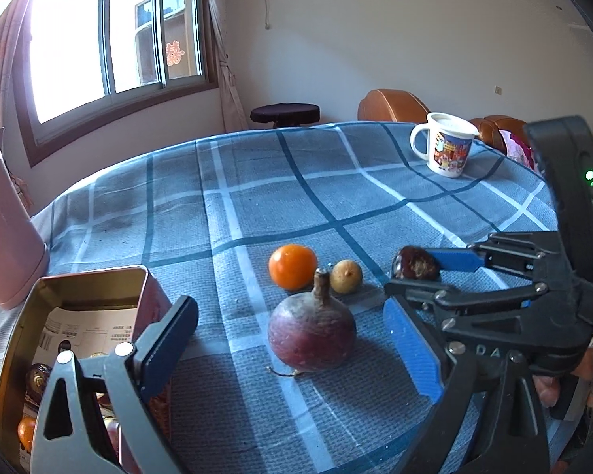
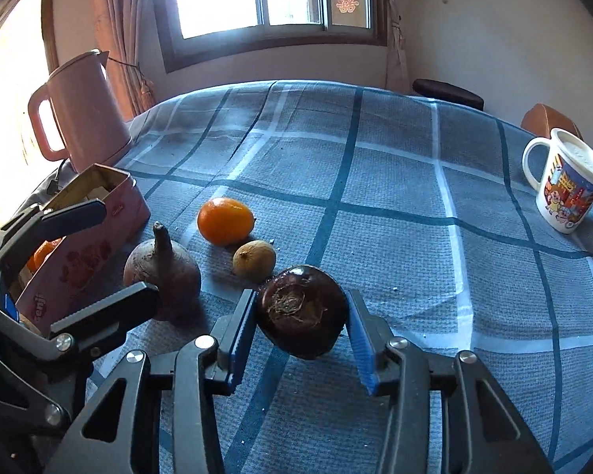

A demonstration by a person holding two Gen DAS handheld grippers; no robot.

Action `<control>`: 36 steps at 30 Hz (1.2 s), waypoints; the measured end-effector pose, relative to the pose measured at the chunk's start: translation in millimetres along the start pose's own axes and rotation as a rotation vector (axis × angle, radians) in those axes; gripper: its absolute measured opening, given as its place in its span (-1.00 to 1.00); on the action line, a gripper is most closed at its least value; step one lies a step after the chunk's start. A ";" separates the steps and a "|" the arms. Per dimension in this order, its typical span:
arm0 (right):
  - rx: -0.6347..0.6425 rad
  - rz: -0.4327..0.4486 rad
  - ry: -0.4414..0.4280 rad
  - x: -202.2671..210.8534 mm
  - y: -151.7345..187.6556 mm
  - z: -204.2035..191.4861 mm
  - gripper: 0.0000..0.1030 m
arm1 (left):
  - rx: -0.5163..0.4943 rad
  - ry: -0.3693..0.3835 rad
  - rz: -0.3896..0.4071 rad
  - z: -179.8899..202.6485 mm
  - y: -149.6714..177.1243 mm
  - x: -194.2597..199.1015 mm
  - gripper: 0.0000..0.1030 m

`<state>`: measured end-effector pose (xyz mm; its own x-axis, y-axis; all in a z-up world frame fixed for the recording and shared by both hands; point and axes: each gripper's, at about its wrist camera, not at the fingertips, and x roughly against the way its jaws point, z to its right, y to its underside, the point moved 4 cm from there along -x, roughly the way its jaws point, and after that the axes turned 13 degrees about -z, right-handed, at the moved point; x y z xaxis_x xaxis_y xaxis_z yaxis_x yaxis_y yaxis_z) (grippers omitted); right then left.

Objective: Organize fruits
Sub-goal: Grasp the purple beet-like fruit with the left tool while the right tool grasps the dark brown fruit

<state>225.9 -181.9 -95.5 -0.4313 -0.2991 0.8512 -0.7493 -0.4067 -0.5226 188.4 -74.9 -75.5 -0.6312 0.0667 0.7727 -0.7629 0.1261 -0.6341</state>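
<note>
My right gripper (image 2: 302, 339) is clamped on a dark, glossy round fruit (image 2: 302, 312) with a fibrous tuft on its face, held just above the checked woven tablecloth (image 2: 395, 197). My left gripper (image 1: 292, 339) stands wide apart around the dull purple stemmed bulb (image 1: 311, 333). Beside it lie a smooth orange (image 1: 292, 266) and a small tan fruit (image 1: 346, 275) — the open pink tin (image 2: 87, 237) sits left.

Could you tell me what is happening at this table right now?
A person with two handheld grippers is sorting produce into a tin. The right gripper is shut on a dark chestnut. The left gripper is open, by the tin. A beet, an orange and a small yellowish fruit lie on the tablecloth.
</note>
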 end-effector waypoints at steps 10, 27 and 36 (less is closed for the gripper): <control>-0.064 0.060 0.020 10.5 -2.8 10.9 -0.10 | -0.022 0.045 -0.111 8.1 -7.4 -26.3 0.79; -0.046 0.083 0.019 15.0 -1.5 9.0 -0.10 | 0.013 0.153 -0.135 2.0 -3.8 -27.2 0.07; -0.014 0.135 0.003 24.3 0.2 2.0 -0.10 | 0.051 0.152 -0.075 -7.1 -6.1 -17.4 0.07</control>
<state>216.3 -190.9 -75.1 -0.5304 -0.3477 0.7732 -0.6909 -0.3512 -0.6319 205.0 -69.8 -84.8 -0.5468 0.2088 0.8108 -0.8156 0.0862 -0.5722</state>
